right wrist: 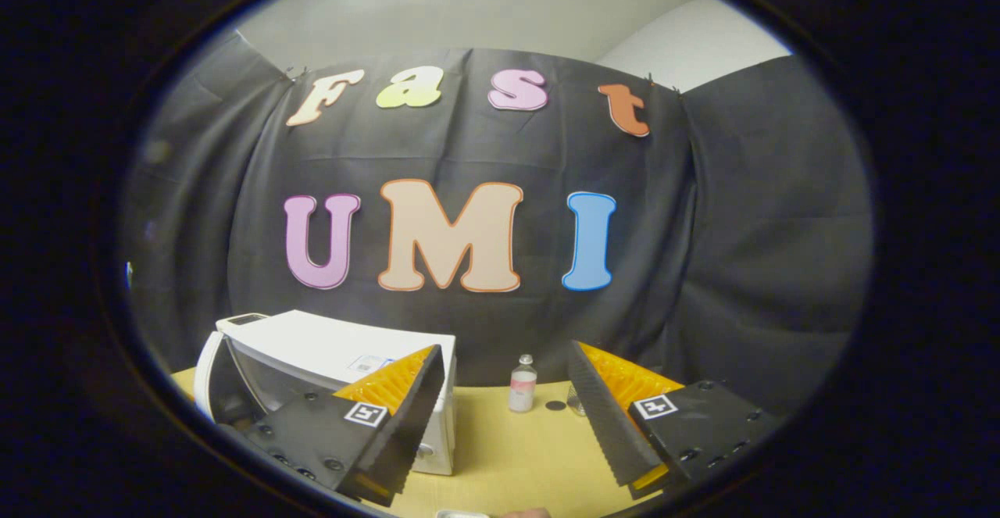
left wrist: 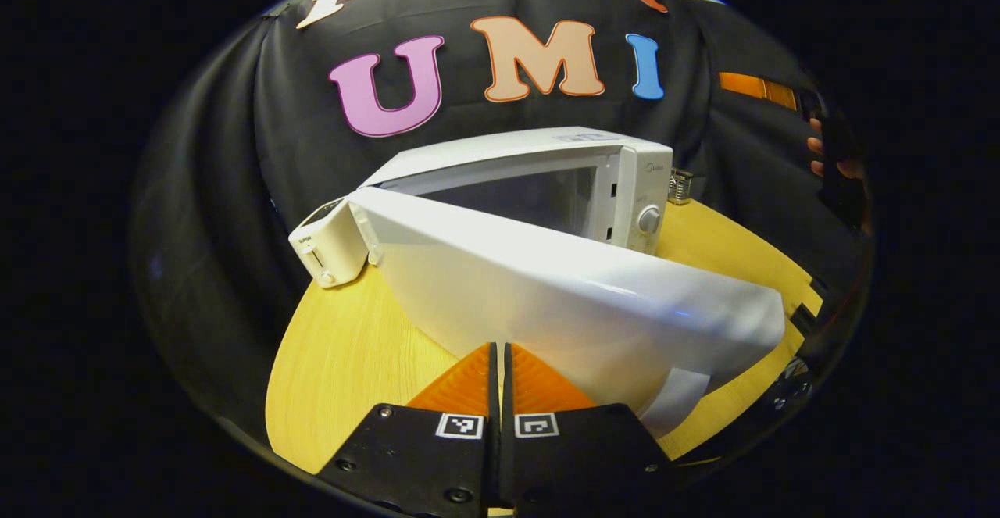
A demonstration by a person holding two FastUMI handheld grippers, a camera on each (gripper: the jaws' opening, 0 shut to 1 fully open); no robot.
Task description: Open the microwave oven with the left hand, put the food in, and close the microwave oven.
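In the left gripper view we saw a white toaster [left wrist: 328, 248] standing near the table's [left wrist: 351, 362] far left edge, just beside the microwave oven [left wrist: 547, 182]. The microwave sat toward the back of the yellow wooden table, its body angled away from us, its dial [left wrist: 649, 219] on the right-hand panel. Its door [left wrist: 578, 299] stood swung wide open, the white outer face sweeping from the hinge near the toaster across to the table's right edge, and the bare cavity showed behind it. The left gripper [left wrist: 500, 354] was low at the near edge, pointing at the lower edge of the door; its fingers were clenched together with barely a slit between them and nothing gripped. Whether the tips touched the door we could not tell. A small metal rack-like item [left wrist: 681, 186] stood behind the microwave's right corner. At the far right a hand [left wrist: 820, 155] held a dark device up against the booth wall.

In the right gripper view the microwave [right wrist: 344, 362] lay at the table's [right wrist: 508, 455] left side with its door [right wrist: 223, 377] ajar. The right gripper [right wrist: 504, 412] was raised and level, looking over the table, its fingers spread wide and released, holding nothing. Between them, near the table's back edge, stood a small bottle [right wrist: 522, 384]. Where the food was we could not tell.
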